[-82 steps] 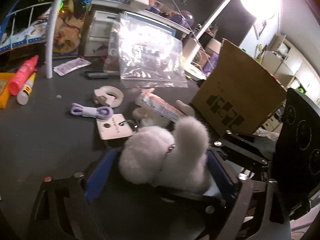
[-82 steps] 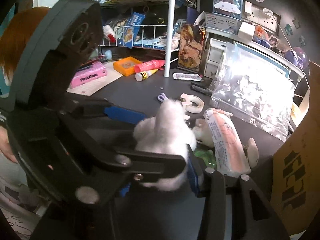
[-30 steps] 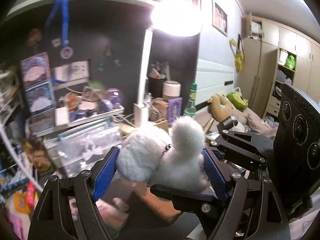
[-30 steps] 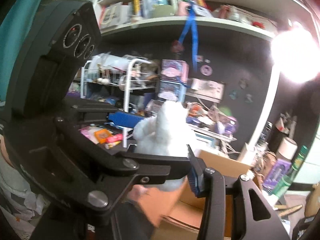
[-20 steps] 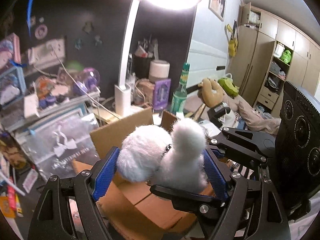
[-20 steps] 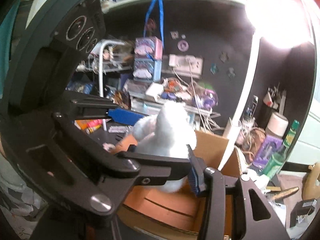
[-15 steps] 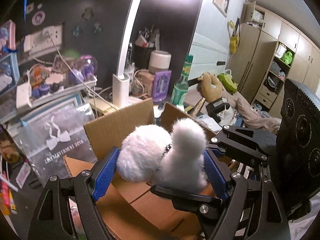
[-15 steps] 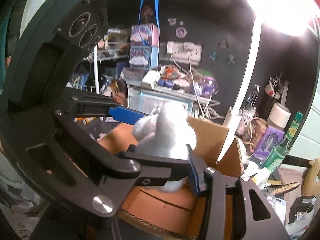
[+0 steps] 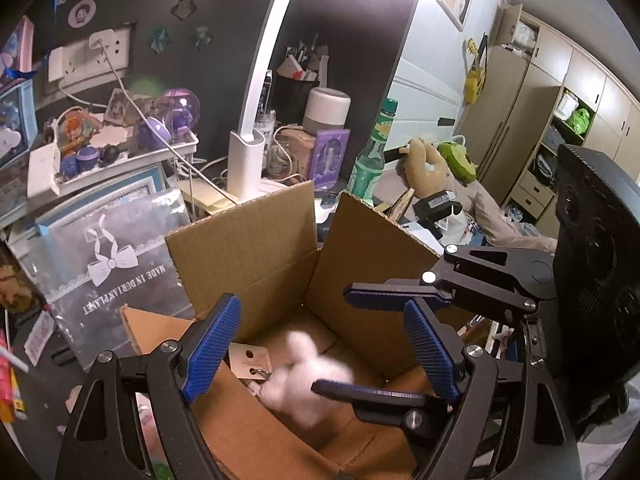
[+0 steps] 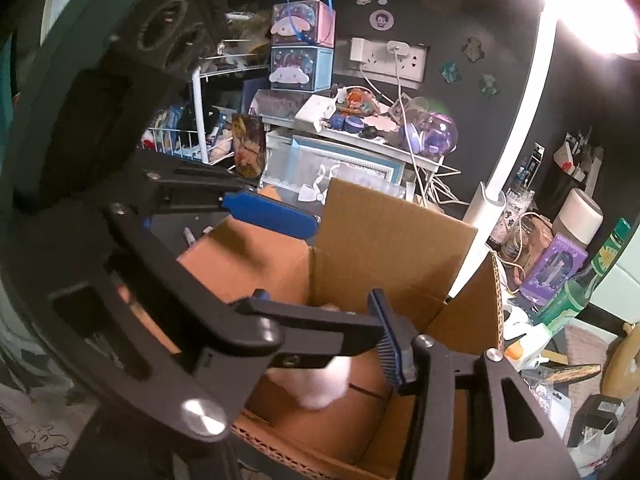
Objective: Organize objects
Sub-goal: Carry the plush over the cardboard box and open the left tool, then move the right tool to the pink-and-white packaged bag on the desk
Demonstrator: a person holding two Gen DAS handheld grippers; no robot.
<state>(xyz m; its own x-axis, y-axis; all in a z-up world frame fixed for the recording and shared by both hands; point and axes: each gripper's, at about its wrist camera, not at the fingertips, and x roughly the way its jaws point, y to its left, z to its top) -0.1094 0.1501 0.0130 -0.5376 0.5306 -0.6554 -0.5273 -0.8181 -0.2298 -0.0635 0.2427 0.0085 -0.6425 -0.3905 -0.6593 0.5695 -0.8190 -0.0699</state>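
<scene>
Both tongs hang over the open cardboard box (image 9: 256, 248), pointing down into it. Left tongs (image 9: 320, 344) and right tongs (image 10: 348, 280) are spread wide, gripping nothing. White plush toy (image 9: 308, 380) sits inside, blurry.

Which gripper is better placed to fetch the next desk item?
Left, likely: left gripper and right gripper are open above the brown cardboard box holding the fluffy white plush toy, but the left is nearer the dark desk.

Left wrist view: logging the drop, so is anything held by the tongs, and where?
Nothing is held. Both tongs, left and right, are open; the white plush toy is loose in the cardboard box.
</scene>
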